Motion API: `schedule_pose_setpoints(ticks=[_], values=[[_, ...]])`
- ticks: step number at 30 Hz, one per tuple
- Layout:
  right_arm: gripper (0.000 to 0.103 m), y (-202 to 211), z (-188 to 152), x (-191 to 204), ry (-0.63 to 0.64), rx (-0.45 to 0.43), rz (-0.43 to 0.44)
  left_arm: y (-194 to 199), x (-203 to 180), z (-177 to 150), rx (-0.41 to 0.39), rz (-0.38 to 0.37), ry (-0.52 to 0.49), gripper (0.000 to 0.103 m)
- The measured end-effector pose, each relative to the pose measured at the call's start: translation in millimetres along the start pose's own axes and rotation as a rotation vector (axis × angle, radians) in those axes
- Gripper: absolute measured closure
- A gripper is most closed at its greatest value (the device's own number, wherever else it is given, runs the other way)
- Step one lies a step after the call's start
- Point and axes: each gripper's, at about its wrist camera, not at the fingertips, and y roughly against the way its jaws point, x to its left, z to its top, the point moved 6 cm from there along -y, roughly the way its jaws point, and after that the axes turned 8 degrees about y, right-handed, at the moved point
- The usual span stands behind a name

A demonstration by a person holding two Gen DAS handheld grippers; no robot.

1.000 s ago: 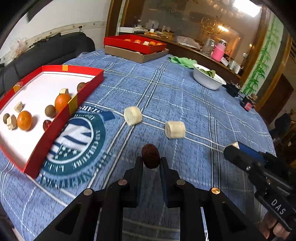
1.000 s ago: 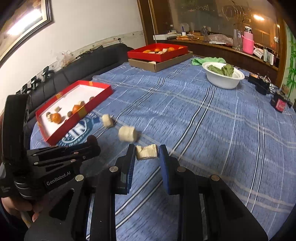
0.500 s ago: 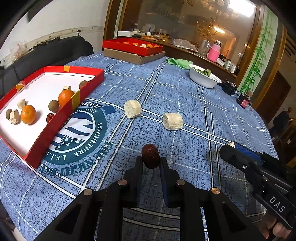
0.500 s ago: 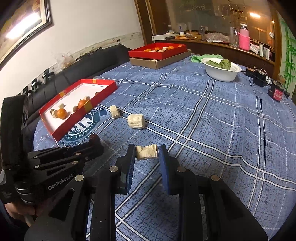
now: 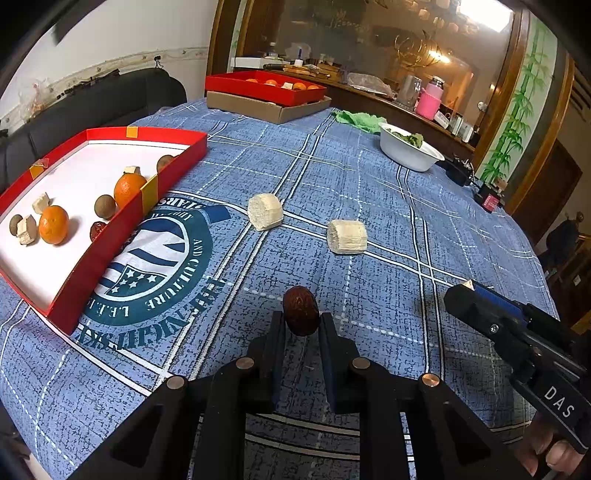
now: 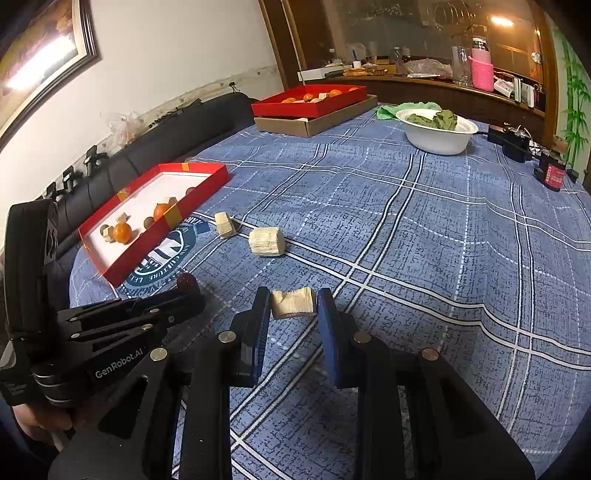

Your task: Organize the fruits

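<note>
White wall point(image 6: 177, 48), black sofa point(image 5: 92, 107), wooden glass-fronted cabinet point(image 5: 369, 44), warm lamps.

Evenly lit, moderately bright indoors. Warm glare from ceiling lamps point(image 5: 491, 11) at top right, reflected in the glass cabinet point(image 5: 369, 44); bright glare also on a framed picture point(image 6: 40, 55) at upper left. Soft, short shadows under the pieces on the tablecloth point(image 6: 406, 229). Sharp in the middle, no motion blur. Strong fisheye bending toward the edges, black vignette in the corners.
</note>
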Motion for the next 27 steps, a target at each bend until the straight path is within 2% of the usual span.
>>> schedule_pose_setpoints(ticks=[13,27], values=[[0.078,4.6,1.8,1.5,0.012,-0.020,0.001,1.1,2.6,-0.7,-0.005,0.016,0.003,0.086],[0.078,4.1,4.0,-1.6,0.020,-0.026,-0.045,9.0,5.6,-3.5,-0.029,-0.016,0.023,0.086]])
